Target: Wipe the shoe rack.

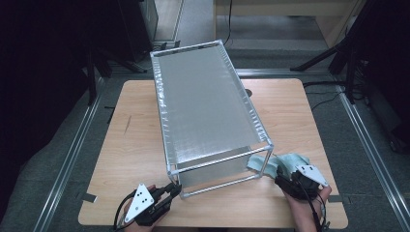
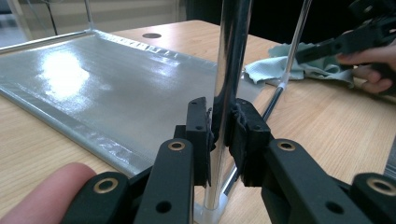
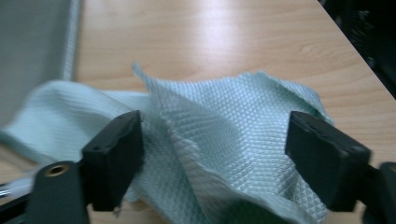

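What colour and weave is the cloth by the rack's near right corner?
Pale mint green cloth with a fine diamond waffle weave; clearest in the right gripper view.

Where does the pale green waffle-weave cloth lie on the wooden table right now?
In the high view, the pale green waffle-weave cloth lies crumpled at the wooden table's near right, beside the clear box frame's corner post, between the right gripper's open fingers.

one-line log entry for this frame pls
left tool: shut on rack post | right tool: open over green cloth | table: rack upright
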Motion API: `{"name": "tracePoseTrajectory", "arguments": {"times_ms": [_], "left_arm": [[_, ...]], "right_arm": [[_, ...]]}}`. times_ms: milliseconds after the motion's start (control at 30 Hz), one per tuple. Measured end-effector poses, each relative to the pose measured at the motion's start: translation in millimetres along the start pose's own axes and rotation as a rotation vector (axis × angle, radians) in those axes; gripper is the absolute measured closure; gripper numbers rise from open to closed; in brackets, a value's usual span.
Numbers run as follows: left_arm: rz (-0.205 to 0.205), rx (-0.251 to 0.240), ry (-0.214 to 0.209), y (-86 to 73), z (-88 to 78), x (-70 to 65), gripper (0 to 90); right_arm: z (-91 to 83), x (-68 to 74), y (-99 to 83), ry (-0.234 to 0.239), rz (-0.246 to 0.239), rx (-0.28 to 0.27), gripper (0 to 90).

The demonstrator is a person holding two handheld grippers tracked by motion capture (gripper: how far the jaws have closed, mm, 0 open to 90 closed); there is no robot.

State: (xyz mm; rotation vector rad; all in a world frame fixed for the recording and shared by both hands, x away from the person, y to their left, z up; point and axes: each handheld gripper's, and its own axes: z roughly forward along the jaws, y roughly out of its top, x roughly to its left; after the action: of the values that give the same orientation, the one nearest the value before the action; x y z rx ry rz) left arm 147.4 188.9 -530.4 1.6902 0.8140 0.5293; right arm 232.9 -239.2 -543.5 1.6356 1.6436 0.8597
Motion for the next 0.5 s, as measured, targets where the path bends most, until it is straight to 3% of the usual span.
{"name": "tracePoseTrajectory", "arguments": {"times_ms": [133,267,400,500], "left_arm": [[0.001,0.0,0.004,-0.6,-0.7,0.4,76.9],[0.003,0.0,0.007,-1.2,-2.5,0.9,75.9],[0.002,-0.001,0.011,-1.1,-3.9,0.7,75.6],[-0.003,-0.008,0.012,-0.8,-5.0,0.5,74.5]], "right_arm": [[9.4,0.5,-0.3,-0.067,-0.026,0.027,8.0],[6.7,-1.4,3.7,-0.062,-0.02,0.019,6.7],[10.3,-1.5,3.4,-0.049,-0.007,0.054,1.5],[15.4,-1.6,5.5,-0.054,0.032,0.077,0.0]]}}
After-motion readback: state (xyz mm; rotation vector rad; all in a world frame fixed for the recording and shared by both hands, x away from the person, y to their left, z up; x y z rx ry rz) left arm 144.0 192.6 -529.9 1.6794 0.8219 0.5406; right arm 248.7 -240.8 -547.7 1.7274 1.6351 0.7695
